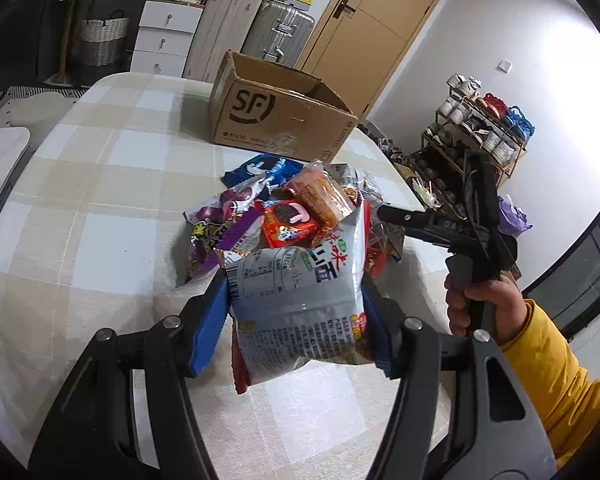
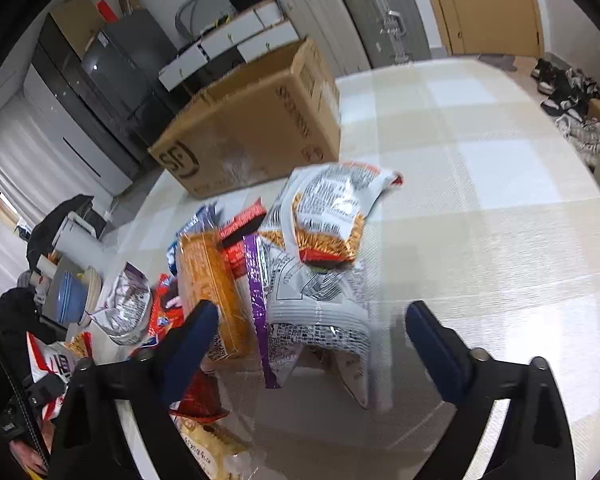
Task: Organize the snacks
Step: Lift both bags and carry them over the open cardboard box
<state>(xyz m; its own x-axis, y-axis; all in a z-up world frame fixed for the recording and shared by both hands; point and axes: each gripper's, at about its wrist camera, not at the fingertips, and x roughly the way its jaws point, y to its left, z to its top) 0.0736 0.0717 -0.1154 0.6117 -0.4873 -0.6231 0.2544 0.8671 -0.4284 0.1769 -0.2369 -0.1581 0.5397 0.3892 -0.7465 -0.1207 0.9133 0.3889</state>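
The left gripper (image 1: 296, 312) squeezes a white noodle bag (image 1: 300, 304) above the table (image 1: 100, 200). The right gripper (image 2: 306, 340) hangs open over the snack pile (image 2: 300, 248). The brown box (image 1: 276, 120) stands behind the pile; its inside is hidden.

The cardboard box (image 1: 276, 120), upper centre of the left-wrist frame, shows "SF" and "95338". Its side reads "SF EXPRESS".

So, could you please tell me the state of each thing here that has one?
Left gripper: shut on a silver snack packet, lifted.
Right gripper: open, empty, over the snack pile.
Cardboard box: open, upright on the table.
Door: closed.
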